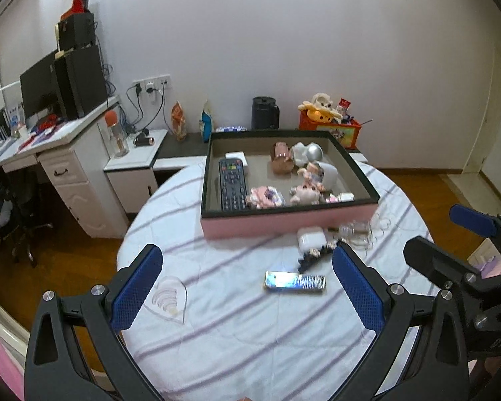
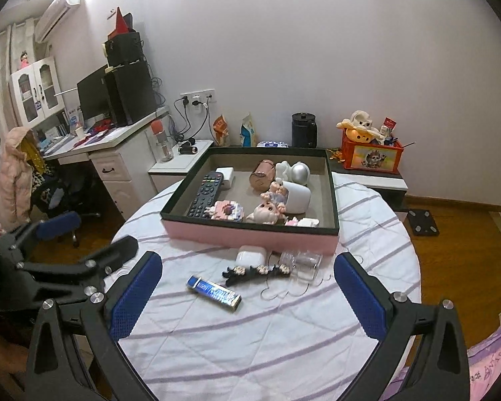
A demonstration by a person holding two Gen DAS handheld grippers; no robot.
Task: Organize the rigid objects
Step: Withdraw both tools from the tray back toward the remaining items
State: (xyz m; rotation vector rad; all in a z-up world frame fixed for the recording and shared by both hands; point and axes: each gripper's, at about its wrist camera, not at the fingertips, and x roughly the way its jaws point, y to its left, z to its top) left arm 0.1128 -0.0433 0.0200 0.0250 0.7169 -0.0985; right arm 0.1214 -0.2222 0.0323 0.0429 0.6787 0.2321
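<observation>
Box [image 2: 250, 239], pink-walled and dark-rimmed, sits toward the far edge of the round worktop [image 2: 250, 341], already holding a remote [image 2: 206, 193], dolls [image 2: 267, 214], a white cup [image 2: 297, 195] and other small items. Left outside, close against its near wall: a white case [image 2: 250, 255], a black hair clip [image 2: 255, 271], a clear glass bottle [image 2: 304, 262]; nearer the middle of the worktop, a shiny blue tube-shaped box [image 2: 214, 292].

Left hand-held gripper [image 1: 247, 287] hangs over the near half of the worktop, spread wide, nothing held; right hand-held gripper [image 2: 247, 292] likewise wide and empty.

Likely next pick: the blue tube-shaped box, lying clear of the rest. Best approached from above, pads lined across its short width, closed on the middle so neither end tips. Then carried over the near wall, high enough to clear the rim, and set down in the bare patch near the remote. Worth watching: the foil surface looks slippery, and the cloth may wrinkle under a low pass.
</observation>
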